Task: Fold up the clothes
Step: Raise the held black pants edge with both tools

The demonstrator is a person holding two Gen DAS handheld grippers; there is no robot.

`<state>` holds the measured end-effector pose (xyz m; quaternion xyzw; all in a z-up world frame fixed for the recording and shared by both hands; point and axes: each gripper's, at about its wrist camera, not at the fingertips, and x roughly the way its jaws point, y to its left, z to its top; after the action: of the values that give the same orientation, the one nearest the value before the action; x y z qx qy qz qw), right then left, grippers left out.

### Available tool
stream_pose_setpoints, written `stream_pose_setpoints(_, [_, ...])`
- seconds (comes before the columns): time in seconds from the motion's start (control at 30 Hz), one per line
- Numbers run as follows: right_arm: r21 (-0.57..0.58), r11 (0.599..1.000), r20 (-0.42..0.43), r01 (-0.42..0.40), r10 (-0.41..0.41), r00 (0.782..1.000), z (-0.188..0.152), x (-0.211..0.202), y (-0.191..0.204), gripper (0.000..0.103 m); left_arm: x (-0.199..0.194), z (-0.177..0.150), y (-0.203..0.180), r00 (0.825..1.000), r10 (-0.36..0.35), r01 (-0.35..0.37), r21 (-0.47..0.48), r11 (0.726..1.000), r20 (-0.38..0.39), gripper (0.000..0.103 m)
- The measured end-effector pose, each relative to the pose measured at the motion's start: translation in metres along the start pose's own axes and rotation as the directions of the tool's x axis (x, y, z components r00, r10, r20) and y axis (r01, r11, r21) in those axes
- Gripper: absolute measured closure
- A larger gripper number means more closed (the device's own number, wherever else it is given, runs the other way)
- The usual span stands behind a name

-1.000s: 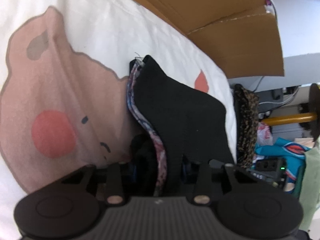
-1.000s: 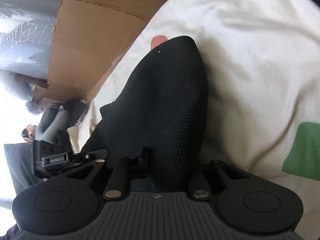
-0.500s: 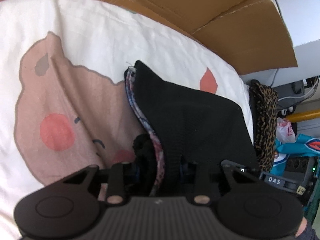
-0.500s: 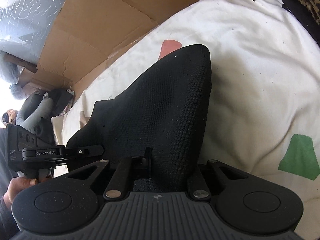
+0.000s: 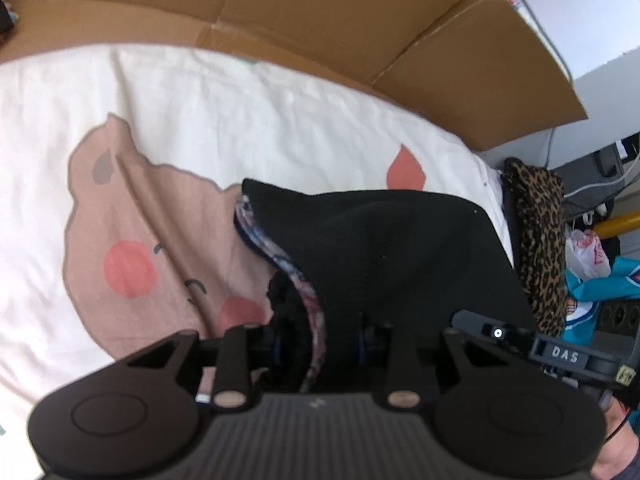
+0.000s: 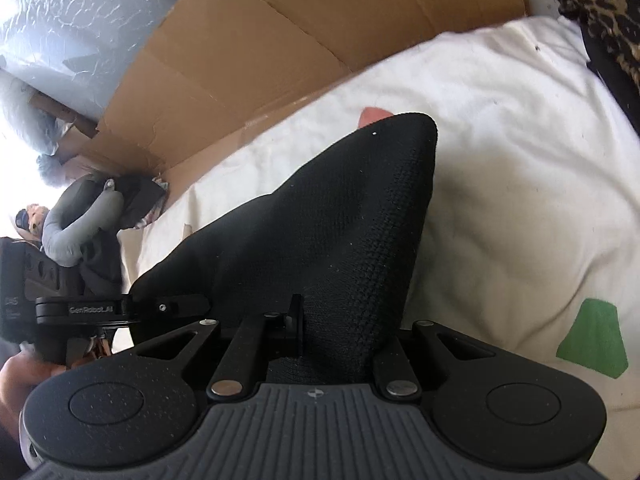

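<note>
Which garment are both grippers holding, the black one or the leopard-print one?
The black garment; the leopard-print one lies untouched at the bed's edge.

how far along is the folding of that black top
Done: the black garment is already doubled, its patterned inner layer showing along one edge.
In hand: the left gripper and the right gripper are both clamped on it, one at each end, and it hangs between them above the white sheet.
Left: laying it flat and finishing the fold. A leopard-print piece at the bed's edge looks unfolded.
</note>
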<state>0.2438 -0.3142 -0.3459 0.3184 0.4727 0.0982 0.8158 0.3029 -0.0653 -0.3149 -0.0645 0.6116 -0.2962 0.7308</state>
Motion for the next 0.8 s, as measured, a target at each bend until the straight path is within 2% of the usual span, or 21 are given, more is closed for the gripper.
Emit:
stream_pose_setpoints(0.2, [-0.111, 0.994, 0.027, 0.018, -0.015, 1.000, 0.003, -0.020, 0.028, 0.093, -0.021, -0.010, -0.018, 0.997, 0.031, -0.034, 0.039, 0.999, 0.077, 0.070])
stream_pose_setpoints(0.43, [-0.134, 0.991, 0.076, 0.031, -0.021, 0.997, 0.003, -0.048, 0.045, 0.093, -0.050, -0.018, -0.035, 0.988, 0.010, -0.019, 0.052, 0.998, 0.153, 0.070])
stream_pose_setpoints(0.8, [-0.241, 0.970, 0.177, 0.044, -0.001, 0.984, 0.007, -0.098, 0.077, 0.093, -0.087, -0.027, -0.068, 0.962, 0.004, -0.027, 0.079, 0.997, 0.274, 0.070])
